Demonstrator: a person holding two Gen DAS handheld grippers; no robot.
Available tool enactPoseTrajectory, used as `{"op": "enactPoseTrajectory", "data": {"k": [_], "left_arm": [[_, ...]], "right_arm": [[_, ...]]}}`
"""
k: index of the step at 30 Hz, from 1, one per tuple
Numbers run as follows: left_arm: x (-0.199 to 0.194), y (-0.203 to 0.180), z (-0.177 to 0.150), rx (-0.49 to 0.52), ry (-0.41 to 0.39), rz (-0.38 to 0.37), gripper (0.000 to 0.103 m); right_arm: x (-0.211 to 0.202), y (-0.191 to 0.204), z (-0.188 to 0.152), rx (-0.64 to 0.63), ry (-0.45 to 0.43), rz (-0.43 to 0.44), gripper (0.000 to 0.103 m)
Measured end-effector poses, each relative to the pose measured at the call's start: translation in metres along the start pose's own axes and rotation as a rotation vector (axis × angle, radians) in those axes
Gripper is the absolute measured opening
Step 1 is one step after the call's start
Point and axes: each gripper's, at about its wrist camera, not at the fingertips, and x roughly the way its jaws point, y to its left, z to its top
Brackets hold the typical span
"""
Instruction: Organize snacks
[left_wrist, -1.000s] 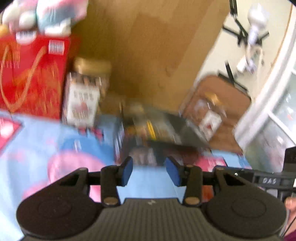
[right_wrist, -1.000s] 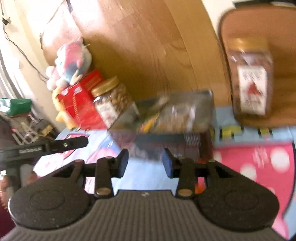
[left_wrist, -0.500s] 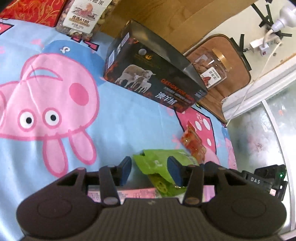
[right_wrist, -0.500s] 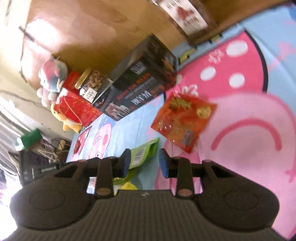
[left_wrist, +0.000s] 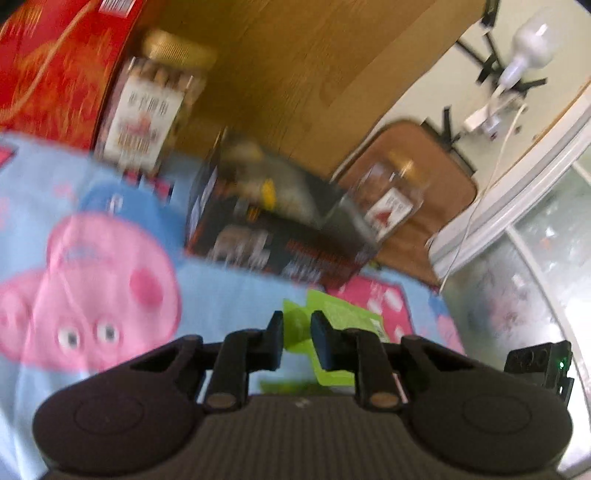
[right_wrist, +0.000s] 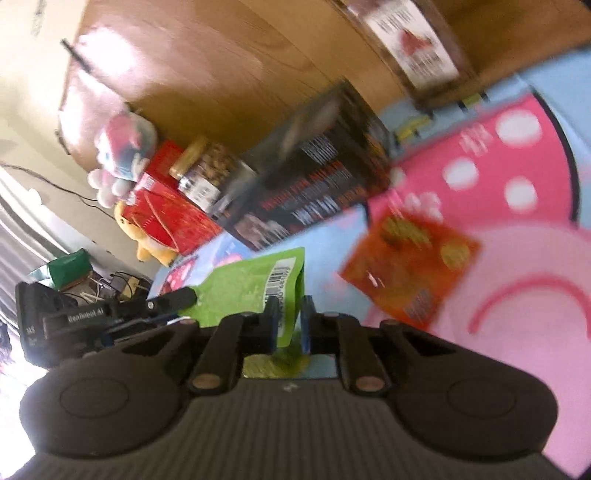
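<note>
A green snack pouch (left_wrist: 332, 314) is held between both grippers above the cartoon-pig mat (left_wrist: 92, 280). My left gripper (left_wrist: 297, 328) has its jaws closed on one edge of the pouch. My right gripper (right_wrist: 290, 325) is shut on the other edge of the pouch (right_wrist: 255, 288), near its barcode. An open black box (left_wrist: 273, 229) with snacks inside stands on the mat ahead; in the right wrist view it (right_wrist: 314, 173) is at the centre. An orange snack packet (right_wrist: 410, 266) lies flat on the mat to the right of my right gripper.
A nut jar (left_wrist: 147, 110) and a red gift box (left_wrist: 48, 70) stand at the back left against a wooden panel. A second jar (left_wrist: 391, 199) stands on a brown mat at the right. Plush toys (right_wrist: 122, 158) sit beyond the red box.
Both grippers have closed on the green pouch and lifted it. Both views have swung up from the mat toward the black box.
</note>
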Motion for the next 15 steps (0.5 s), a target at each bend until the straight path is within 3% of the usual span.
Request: {"op": "enactPoseTrajectory", "data": {"k": [4,8,13,15], "left_arm": [[-0.001,-0.014,0.036,0.046,-0.077,0.006,0.017],[0.023,-0.019,0.07,0.062,-0.119,0.045,0.017],[0.078,-0.016,0.096,0.073,-0.097,0.123,0.02],[0.099,-0.015,0.095,0.083,-0.061,0.173,0.022]], "right_arm": [[-0.001,0.021,0.03,-0.084,-0.071,0.005,0.014],[0.012,0.035,0.069,-0.165,-0.13,-0.02,0.014],[0.051,0.037,0.104,-0.274,-0.162,-0.145,0.018],[0.076,0.032,0.11,-0.345,-0.111,-0.229,0.024]]}}
